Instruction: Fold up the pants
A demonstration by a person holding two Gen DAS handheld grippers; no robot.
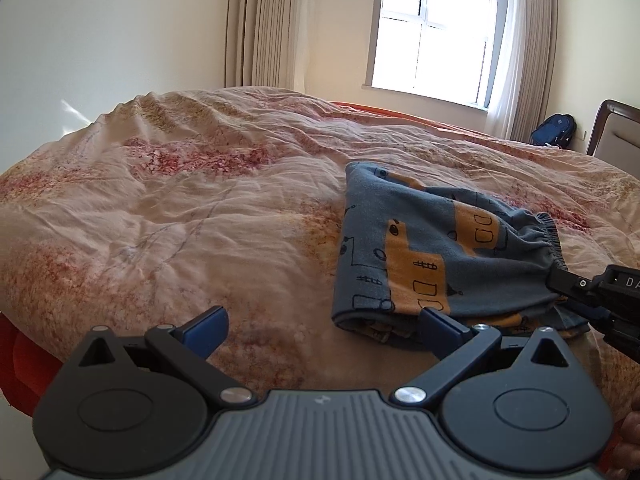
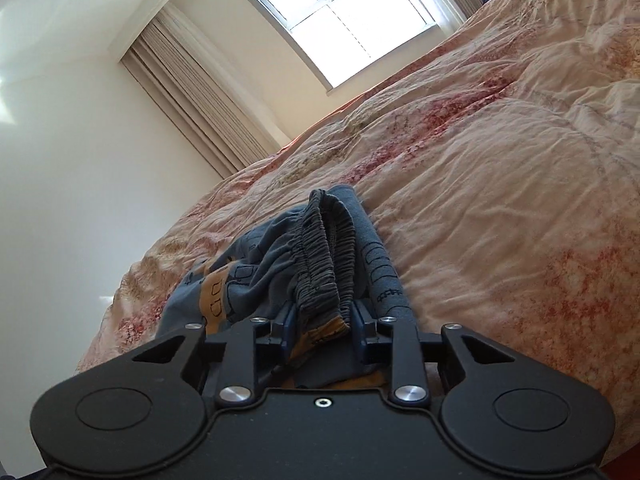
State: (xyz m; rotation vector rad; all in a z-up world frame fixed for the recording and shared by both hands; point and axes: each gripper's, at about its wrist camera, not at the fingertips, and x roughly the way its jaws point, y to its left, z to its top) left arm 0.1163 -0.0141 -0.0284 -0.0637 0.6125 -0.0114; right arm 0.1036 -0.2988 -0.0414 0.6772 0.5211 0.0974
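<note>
Two grippers are working the pants (image 1: 420,256), which are lying partly folded on the bed (image 1: 180,208) with the elastic waistband (image 2: 328,248) bunched toward my right side. I am holding the right gripper (image 2: 320,320) with its jaws closing on the waistband, the gathered fabric sitting between them, probably so I can lift that end over for the next fold. I am keeping the left gripper (image 1: 320,328) low beside the near folded edge, jaws spread wide and empty, seemingly ready to pin or catch the cloth.
</note>
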